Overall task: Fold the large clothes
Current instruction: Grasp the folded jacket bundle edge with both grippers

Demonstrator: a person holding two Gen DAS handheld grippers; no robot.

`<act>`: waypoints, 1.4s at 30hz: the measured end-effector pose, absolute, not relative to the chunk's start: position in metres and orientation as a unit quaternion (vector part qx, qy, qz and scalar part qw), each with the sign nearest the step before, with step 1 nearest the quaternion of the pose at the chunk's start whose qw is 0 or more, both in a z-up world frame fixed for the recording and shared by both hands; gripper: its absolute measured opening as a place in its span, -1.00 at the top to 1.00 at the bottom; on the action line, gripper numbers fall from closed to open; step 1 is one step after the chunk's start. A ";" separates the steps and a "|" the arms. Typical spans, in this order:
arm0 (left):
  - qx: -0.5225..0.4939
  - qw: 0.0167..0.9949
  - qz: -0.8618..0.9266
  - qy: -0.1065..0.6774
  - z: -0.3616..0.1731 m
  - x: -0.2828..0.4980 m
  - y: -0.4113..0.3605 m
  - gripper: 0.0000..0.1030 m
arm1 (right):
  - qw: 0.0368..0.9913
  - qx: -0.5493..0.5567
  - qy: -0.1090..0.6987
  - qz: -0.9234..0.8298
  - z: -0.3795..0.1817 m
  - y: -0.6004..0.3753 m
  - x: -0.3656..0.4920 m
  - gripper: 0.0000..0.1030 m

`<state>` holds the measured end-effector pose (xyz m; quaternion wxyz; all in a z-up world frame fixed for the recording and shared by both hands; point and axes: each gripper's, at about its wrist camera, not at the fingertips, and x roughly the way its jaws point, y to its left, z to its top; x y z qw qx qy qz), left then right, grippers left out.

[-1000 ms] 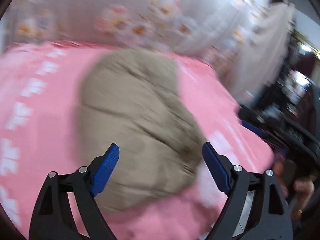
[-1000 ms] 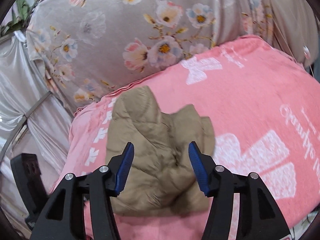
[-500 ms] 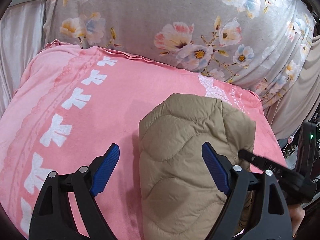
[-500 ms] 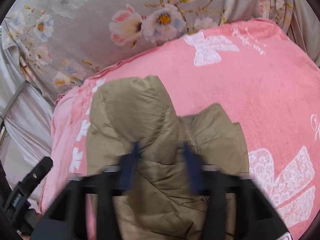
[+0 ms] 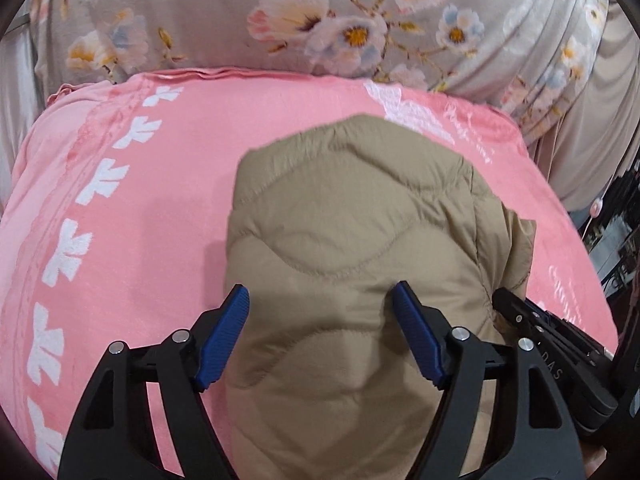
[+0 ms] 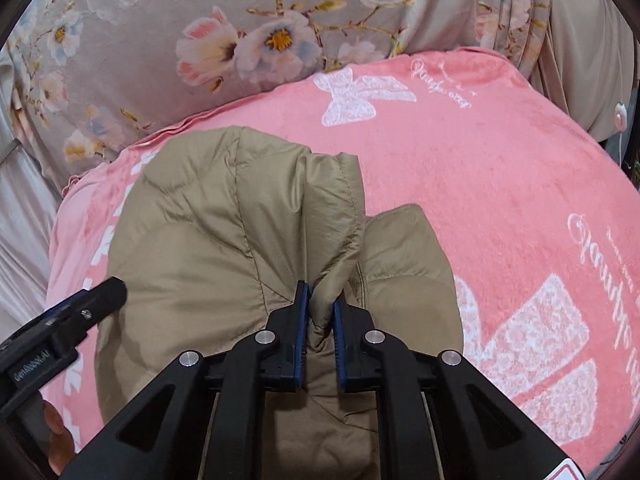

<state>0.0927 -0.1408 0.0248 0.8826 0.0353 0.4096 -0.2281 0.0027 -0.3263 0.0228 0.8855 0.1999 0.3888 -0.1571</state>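
Right gripper (image 6: 320,312): jaws just closed in, now clamped on a pinched ridge of jacket fabric, near the jacket's front edge.
Left gripper (image 5: 320,340): jaws wide apart but just narrowed a bit; blue pads (image 5: 222,340) straddle the quilted panel w/o squeezing it. Contact w/ fabric: can't tell.
Tan quilted jacket (image 5: 352,216): bunched in a heap, lying on pink blanket, approx. mid-bed.
Pink blanket (image 6: 500,168): white bow & butterfly prints, spread under jacket.
Floral fabric (image 5: 320,16): grey, behind blanket's far edge.
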 end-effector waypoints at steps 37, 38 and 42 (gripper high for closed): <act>0.107 0.898 -0.177 0.388 -0.036 0.095 -0.190 -0.77 | 0.891 0.217 0.367 -0.160 -0.048 -0.345 0.006 0.72; 0.108 0.898 -0.176 0.388 -0.036 0.096 -0.191 -0.77 | 0.891 0.217 0.366 -0.160 -0.048 -0.345 0.006 0.72; 0.110 0.900 -0.174 0.385 -0.037 0.096 -0.192 -0.79 | 0.891 0.218 0.364 -0.160 -0.050 -0.346 0.005 0.72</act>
